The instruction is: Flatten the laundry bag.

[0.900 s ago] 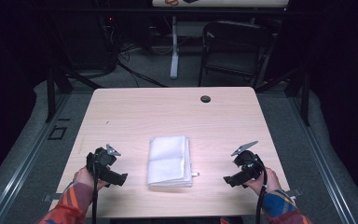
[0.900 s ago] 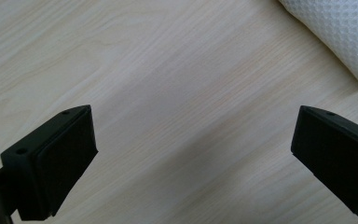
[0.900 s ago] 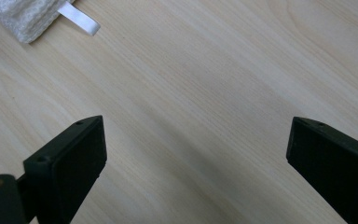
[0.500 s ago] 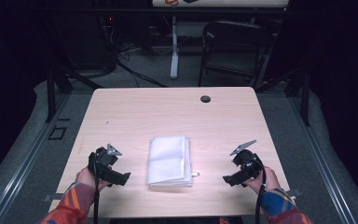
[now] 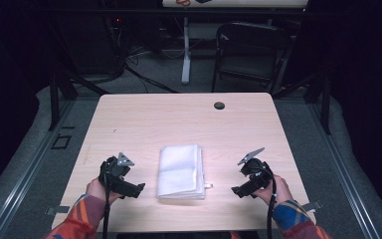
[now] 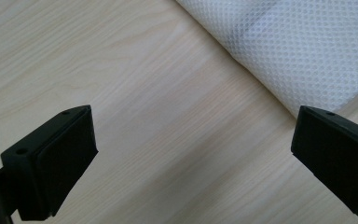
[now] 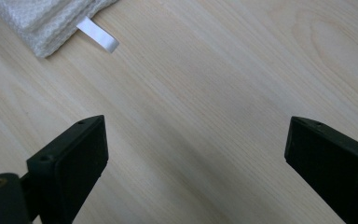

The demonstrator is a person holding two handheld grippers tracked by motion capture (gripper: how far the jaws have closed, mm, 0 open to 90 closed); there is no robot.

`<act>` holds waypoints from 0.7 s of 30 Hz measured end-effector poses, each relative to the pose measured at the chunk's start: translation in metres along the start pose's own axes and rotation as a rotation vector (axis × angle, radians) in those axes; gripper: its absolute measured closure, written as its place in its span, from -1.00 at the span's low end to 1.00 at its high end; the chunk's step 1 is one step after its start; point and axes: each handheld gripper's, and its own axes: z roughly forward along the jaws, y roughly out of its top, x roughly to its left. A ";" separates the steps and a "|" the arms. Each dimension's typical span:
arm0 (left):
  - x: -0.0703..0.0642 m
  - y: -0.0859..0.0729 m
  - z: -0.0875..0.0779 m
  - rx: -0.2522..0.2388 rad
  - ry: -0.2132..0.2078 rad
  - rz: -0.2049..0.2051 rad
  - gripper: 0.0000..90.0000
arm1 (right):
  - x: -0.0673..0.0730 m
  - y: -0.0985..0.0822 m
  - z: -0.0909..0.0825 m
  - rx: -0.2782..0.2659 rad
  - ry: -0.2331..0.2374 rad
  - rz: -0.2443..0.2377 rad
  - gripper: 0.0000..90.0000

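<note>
Folded white towel (image 5: 181, 171) lies flat near desk (image 5: 149, 119) front edge, between my grippers. Left gripper (image 5: 140, 188) and right gripper (image 5: 235, 190): jaws apart, empty, beside towel. Best approach: low, level, pinch near corners; avoid tag (image 7: 98, 35).

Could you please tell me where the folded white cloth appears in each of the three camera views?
High view: the folded white cloth lies low centre, between both grippers.
Left gripper view: its mesh weave fills the upper right corner.
Right gripper view: one corner shows upper left.
Shared landmark: the white tag at the cloth's corner, or the wooden table.
</note>
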 end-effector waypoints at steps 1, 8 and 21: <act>-0.002 0.001 0.001 -0.006 0.006 -0.001 -1.00 | 0.000 0.001 0.000 0.003 -0.004 0.002 -0.86; -0.013 0.008 0.004 -0.024 -0.012 0.025 -1.00 | 0.004 0.006 0.003 -0.012 0.007 -0.003 -0.85; -0.036 0.020 0.017 -0.019 -0.056 0.107 -1.00 | 0.013 0.019 0.010 0.014 0.021 -0.047 -0.83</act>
